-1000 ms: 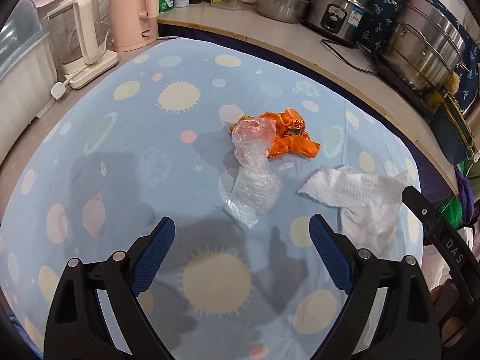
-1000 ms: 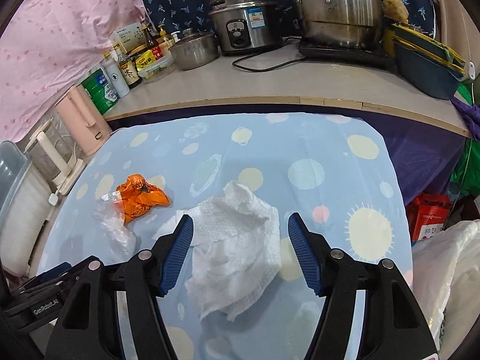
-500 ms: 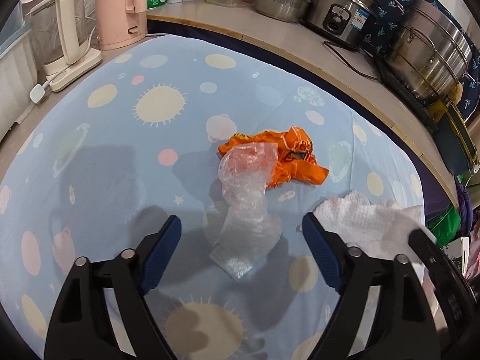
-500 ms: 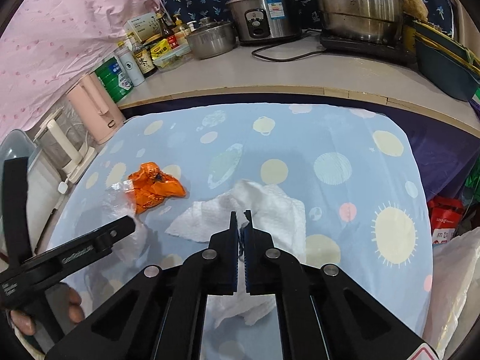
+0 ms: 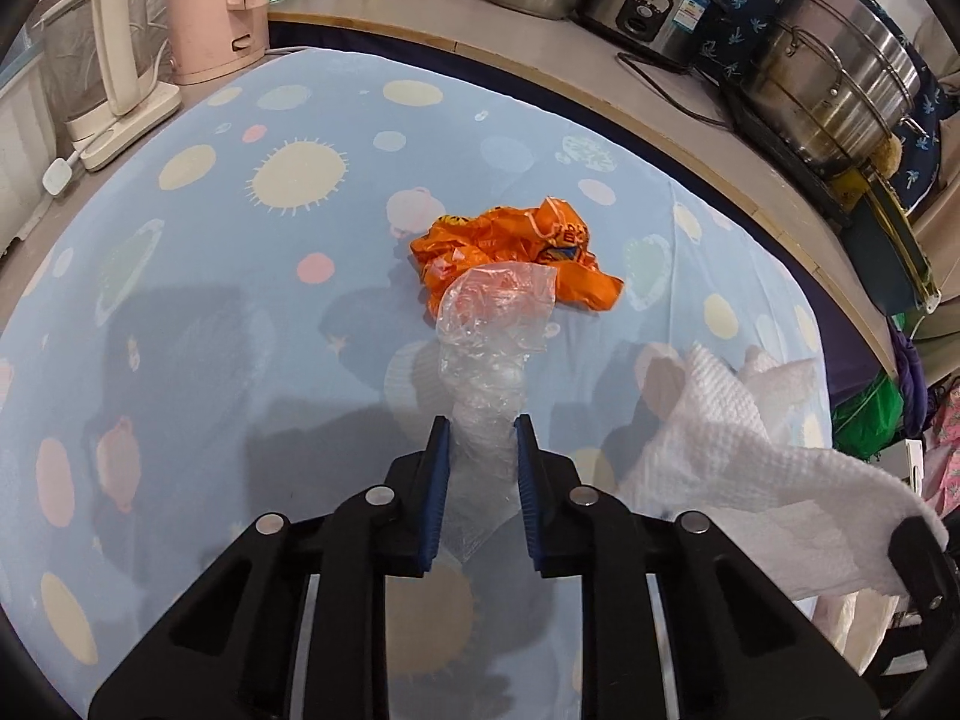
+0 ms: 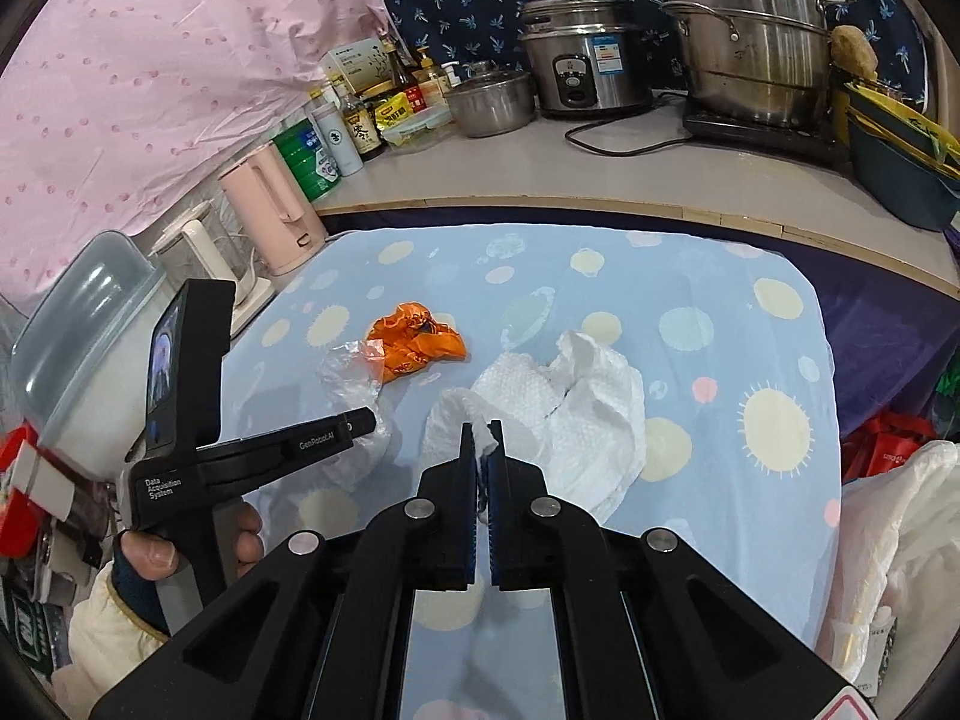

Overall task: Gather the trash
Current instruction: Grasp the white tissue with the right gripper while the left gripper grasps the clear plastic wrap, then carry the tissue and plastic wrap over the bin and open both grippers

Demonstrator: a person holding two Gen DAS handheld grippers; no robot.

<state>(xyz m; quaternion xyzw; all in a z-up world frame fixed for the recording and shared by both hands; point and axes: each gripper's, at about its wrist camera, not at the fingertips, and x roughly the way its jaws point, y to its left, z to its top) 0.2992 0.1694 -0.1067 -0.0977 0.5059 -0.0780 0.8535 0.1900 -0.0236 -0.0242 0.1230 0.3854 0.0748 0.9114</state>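
Note:
My left gripper is shut on a crumpled clear plastic bag on the blue patterned tablecloth. An orange wrapper lies just beyond the bag, touching it. My right gripper is shut on a white paper towel and holds its near edge lifted off the cloth. The towel also shows at the right of the left wrist view. In the right wrist view the clear bag and orange wrapper lie left of the towel, with the left gripper over the bag.
A pink kettle and a white kettle stand at the table's far left. The counter behind holds a rice cooker, steel pots, bottles and a cable. A white plastic bag hangs off the table's right side.
My left gripper moved forward and closed on the clear plastic bag. My right gripper closed on the paper towel and has lifted its near edge.

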